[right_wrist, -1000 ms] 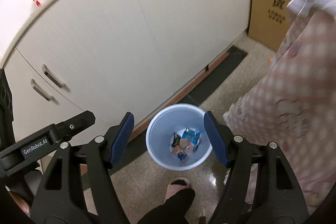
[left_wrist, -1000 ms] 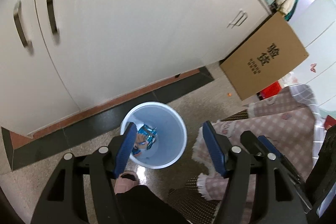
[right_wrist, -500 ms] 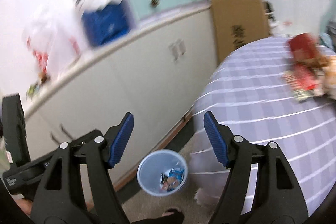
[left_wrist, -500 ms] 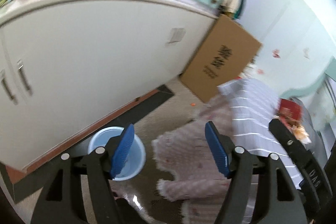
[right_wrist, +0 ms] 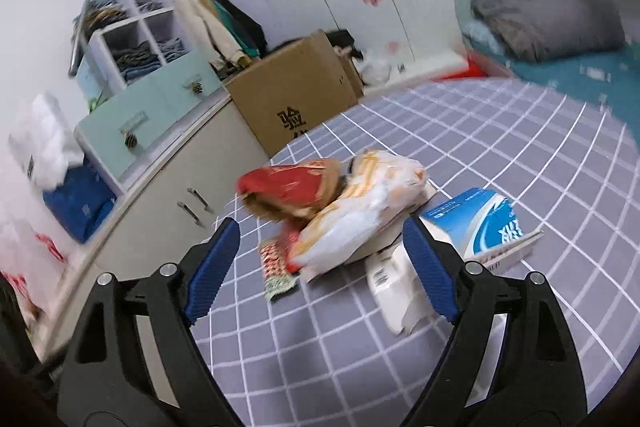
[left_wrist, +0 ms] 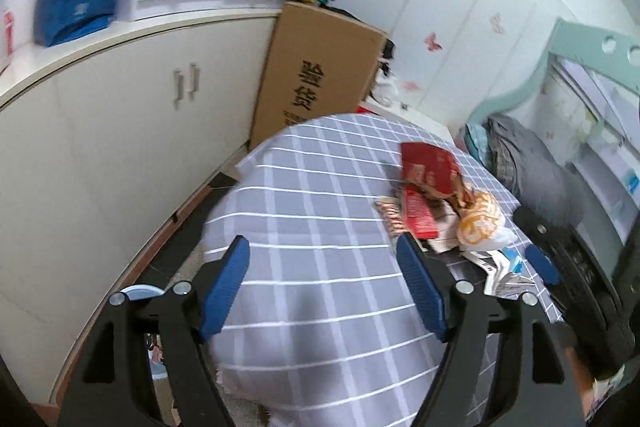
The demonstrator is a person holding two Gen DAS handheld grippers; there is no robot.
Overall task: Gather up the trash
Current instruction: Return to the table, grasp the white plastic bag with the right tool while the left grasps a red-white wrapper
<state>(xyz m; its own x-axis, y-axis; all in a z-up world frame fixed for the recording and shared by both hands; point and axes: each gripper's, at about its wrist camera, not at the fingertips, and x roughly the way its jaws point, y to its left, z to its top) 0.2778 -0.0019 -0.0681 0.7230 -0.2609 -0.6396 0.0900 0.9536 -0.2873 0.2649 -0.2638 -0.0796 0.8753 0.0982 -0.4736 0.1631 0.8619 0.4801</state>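
Room: bedroom-like space with a white cabinet, a cardboard box leaning at its end, and a table under a grey checked cloth.
Left gripper: hovered above the near edge of the table, jaws spread wide, nothing between them; it looked along the cloth toward the trash.
Right gripper: hung low over the table, jaws released and empty, pointed straight at the pile, which sat just ahead between the two blue pads.
Trash: a heap near the middle of the table; a red packet lay against a white and orange bag, with a blue and white carton just beside them and a white wrapper touching the right pad.
Bin: only a sliver of blue rim showed on the floor beside the table, behind the left finger.
Hard to make out: the packet and bag were motion-blurred, so their print could not be read; the left view showed the same pile only sidelong, partly cut by its right finger.
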